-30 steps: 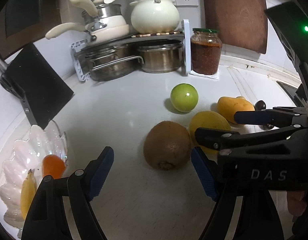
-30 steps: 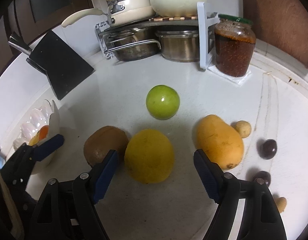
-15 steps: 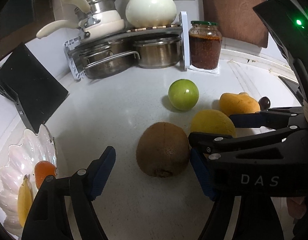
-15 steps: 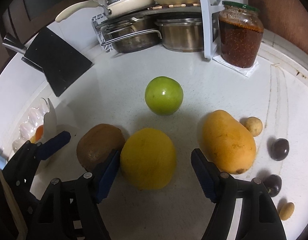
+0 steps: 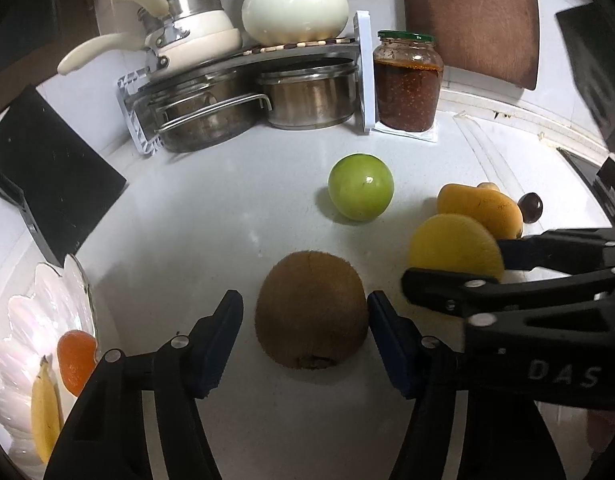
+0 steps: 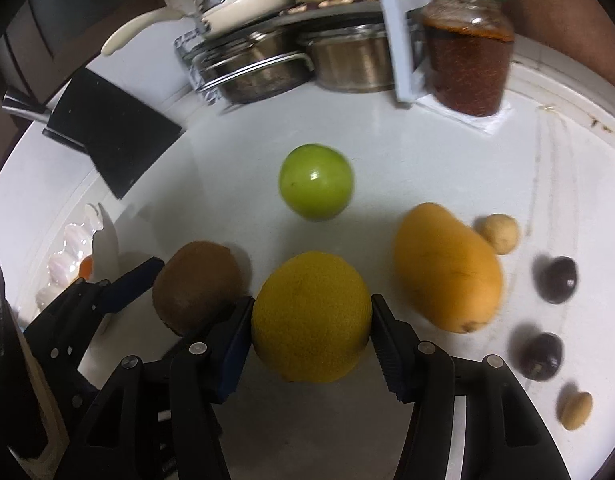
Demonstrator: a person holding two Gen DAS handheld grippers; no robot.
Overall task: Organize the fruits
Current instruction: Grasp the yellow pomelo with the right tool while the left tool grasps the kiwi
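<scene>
On the white worktop [image 5: 195,216], the left tool [image 5: 303,332] is closing round the fuzzy brown kiwi [image 5: 311,310] with a gap at one pad, the right tool [image 6: 311,334] on the round yellow citrus [image 6: 309,316], its far side hidden.

Cream enamel pot [image 5: 294,4] and long-handled saucepans [image 5: 187,30] on a white rack [image 5: 363,76], steel pots [image 5: 307,94] beneath, jar of dark red paste [image 5: 408,82] beside it, wooden board [image 5: 471,16] leaned against the wall, black knife block [image 5: 47,172] at left, white countertop [image 5: 211,208].
</scene>
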